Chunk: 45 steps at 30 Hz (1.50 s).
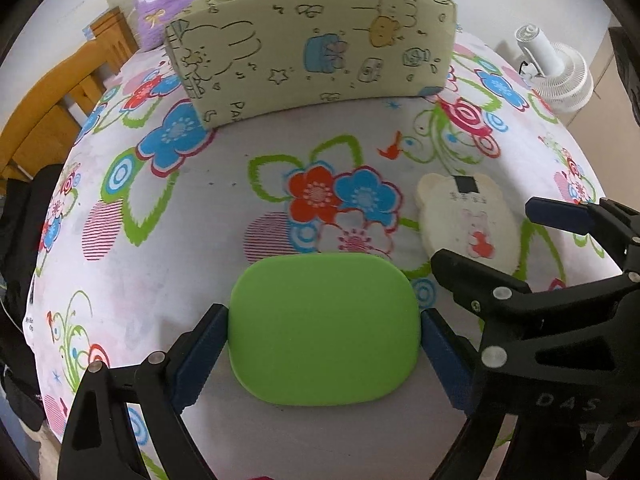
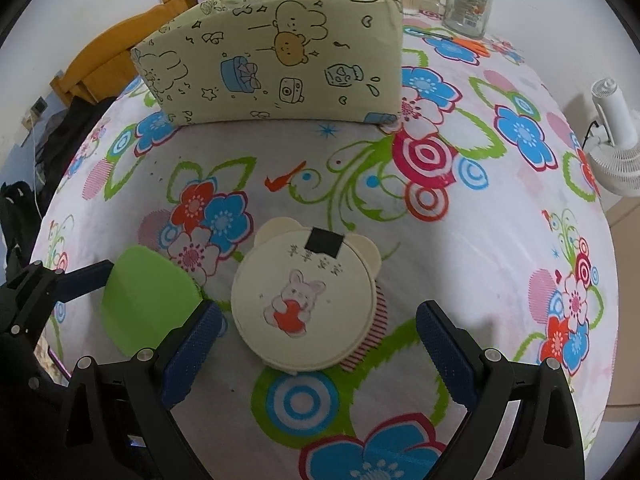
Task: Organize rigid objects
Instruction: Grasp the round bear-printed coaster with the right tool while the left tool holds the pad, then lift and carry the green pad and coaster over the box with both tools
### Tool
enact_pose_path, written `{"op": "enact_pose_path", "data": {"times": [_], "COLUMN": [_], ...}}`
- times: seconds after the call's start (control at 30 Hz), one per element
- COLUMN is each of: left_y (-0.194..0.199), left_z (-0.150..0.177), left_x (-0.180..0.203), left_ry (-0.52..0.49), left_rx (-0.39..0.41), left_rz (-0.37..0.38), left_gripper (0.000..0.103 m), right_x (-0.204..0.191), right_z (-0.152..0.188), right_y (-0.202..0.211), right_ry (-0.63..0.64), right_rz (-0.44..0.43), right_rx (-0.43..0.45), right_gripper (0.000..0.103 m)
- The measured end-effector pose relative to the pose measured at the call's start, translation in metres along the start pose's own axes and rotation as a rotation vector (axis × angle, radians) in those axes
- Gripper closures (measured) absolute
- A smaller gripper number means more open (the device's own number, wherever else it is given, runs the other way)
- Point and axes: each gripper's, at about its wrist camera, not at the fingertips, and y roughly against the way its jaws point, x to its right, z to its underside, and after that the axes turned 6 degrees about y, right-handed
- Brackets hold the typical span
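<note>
The left gripper clamps the green lid; at its 2 o'clock, the right gripper spreads open around the cream bear-eared case.

"DAS" stands on the right gripper body; "PA" shows on the patterned box.

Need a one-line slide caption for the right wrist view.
Right gripper open around the cream bear-eared case; left gripper holds the green case beside it.
</note>
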Motion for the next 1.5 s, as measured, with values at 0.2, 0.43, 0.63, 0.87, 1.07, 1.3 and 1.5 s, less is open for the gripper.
{"op": "enact_pose_path", "data": {"times": [0.2,0.43,0.63,0.87,1.07,1.3,1.5], "left_y": [-0.005,-0.009,-0.011,-0.002,0.008,0.019,0.043], "left_z": [-0.008,-0.011,-0.019,-0.034,-0.044,-0.054,-0.068], "left_x": [-0.003,-0.007,-0.006,-0.003,-0.005,-0.011,-0.016], "left_ry": [-0.011,-0.019,-0.045,-0.069,-0.071,-0.055,-0.057], "left_rx": [-0.007,-0.017,-0.015,0.009,0.023,0.023,0.047], "left_rz": [-0.007,0.008,0.012,0.024,0.036,0.044,0.051], "left_gripper": [0.008,0.008,0.008,0.008,0.008,0.008,0.008], "right_x": [-0.007,-0.015,-0.014,-0.011,-0.007,-0.009,-0.014], "right_z": [-0.009,-0.013,-0.017,-0.031,-0.041,-0.051,-0.064], "right_y": [-0.01,-0.011,-0.012,-0.001,0.01,0.023,0.045], "right_ry": [-0.012,-0.003,-0.037,-0.059,-0.075,-0.095,-0.106], "right_rz": [0.041,0.085,0.085,0.104,0.111,0.121,0.123], "right_rx": [-0.029,-0.02,-0.035,-0.016,0.002,0.008,0.037], "right_gripper": [0.009,0.025,0.027,0.027,0.027,0.027,0.027]}}
